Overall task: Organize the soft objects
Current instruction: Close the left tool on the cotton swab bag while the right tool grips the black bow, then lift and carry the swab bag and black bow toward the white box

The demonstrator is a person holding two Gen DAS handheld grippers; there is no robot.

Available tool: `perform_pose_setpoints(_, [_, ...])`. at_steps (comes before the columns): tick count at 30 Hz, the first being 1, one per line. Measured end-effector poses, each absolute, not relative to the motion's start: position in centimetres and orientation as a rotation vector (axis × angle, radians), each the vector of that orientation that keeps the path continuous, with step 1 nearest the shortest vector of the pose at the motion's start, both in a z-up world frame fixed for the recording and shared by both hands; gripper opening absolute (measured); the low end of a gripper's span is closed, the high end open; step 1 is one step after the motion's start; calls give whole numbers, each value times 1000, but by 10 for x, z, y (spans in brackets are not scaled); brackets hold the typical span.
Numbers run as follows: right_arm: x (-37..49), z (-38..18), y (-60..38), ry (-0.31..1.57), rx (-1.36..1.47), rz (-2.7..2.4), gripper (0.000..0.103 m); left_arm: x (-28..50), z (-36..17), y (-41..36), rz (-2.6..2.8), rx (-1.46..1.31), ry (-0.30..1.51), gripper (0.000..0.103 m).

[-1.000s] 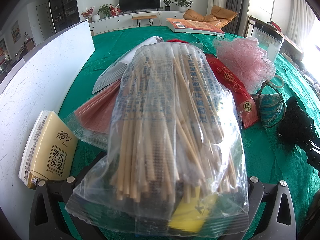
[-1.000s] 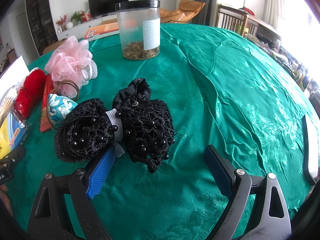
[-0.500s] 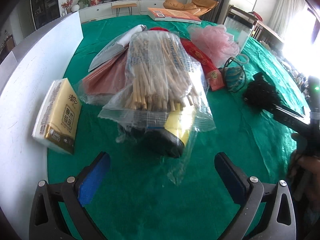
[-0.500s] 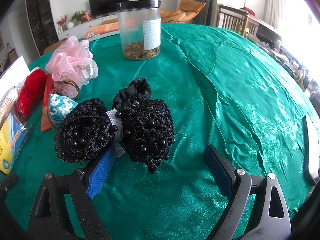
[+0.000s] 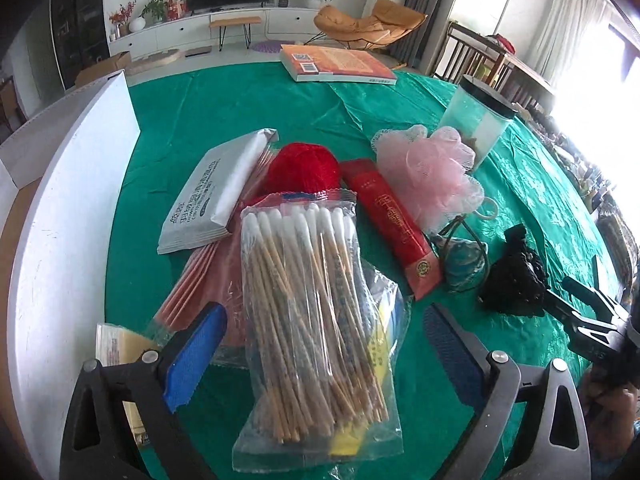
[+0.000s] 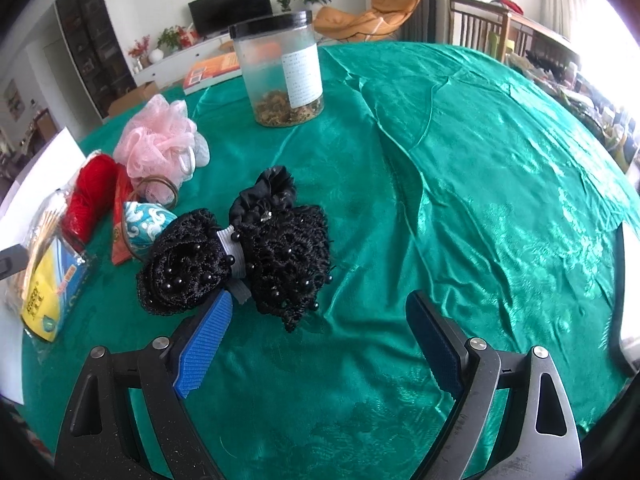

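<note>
Spreading wide across the lower edge of the left wrist view, left gripper (image 5: 320,354) with jaws apart and closing, blue pads clear of the bag of cotton swabs (image 5: 316,320) lying between them at centre frame; leaning on a yellow packet (image 5: 376,356) and a pink flat packet (image 5: 218,280); above, at mid frame, a ball of red yarn (image 5: 304,168), with a silver-white wipes pack (image 5: 224,188) to its left and a red sachet (image 5: 394,220) to its right; further right a pink bath pouf (image 5: 432,172) in front of a clear jar with a black lid (image 5: 478,120); at right edge, lower, a black beaded hair bow (image 5: 516,280) just off the tip of the other tool; green tablecloth (image 5: 240,104) under everything; orange book (image 5: 336,64) at upper centre. Seen from the right wrist view, right gripper (image 6: 320,336) released, nothing grasped, left pad tip just below the hair bow at centre left, contact not clear; teal patterned pouch (image 6: 144,224) to the left of the bow.
</note>
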State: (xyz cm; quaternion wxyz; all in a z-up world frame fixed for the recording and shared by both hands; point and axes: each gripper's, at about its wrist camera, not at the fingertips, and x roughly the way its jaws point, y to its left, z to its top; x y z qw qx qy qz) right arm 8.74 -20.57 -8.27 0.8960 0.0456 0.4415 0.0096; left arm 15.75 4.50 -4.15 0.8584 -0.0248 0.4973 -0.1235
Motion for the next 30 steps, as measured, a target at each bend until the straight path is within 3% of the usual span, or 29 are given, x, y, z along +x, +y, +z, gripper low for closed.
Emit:
perform_pose_setpoints(3, [94,-66,-188,874,35,161,90,169,-51,51,-263,-96,1091,91])
perform_pose_setpoints(5, [109,-67,-175,911,44,231,91,173,-57,55,-308,-165,1129,62])
perform_pose_setpoints(8, [135,-86,-174,1005,120,244,88,175,-55,61,-336,-245,1128,43])
perform_pose_setpoints(9, [142,-90,-179,1019,133,241,79,174,-51,63,-336,-246,1118,40])
perform_pose_setpoints(10, [145,-89,-186,1009,156,246,54,173,-48,64,-345,-254,1108,35])
perform_pose_setpoints(11, [149,-87,-194,1011,182,236,49,171,-43,65,-360,-269,1097,31])
perform_pose_setpoints(14, [166,-70,-228,981,202,155,36,168,-28,72,-381,-305,1052,30])
perform_pose_setpoints(15, [174,-62,-243,960,228,133,9,167,-22,74,-392,-323,1031,30])
perform_pose_setpoints(24, [241,-31,-323,852,457,52,10,171,10,85,-411,-362,951,30])
perform_pose_setpoints(30, [254,3,-321,739,415,22,9,165,35,107,-403,-385,895,30])
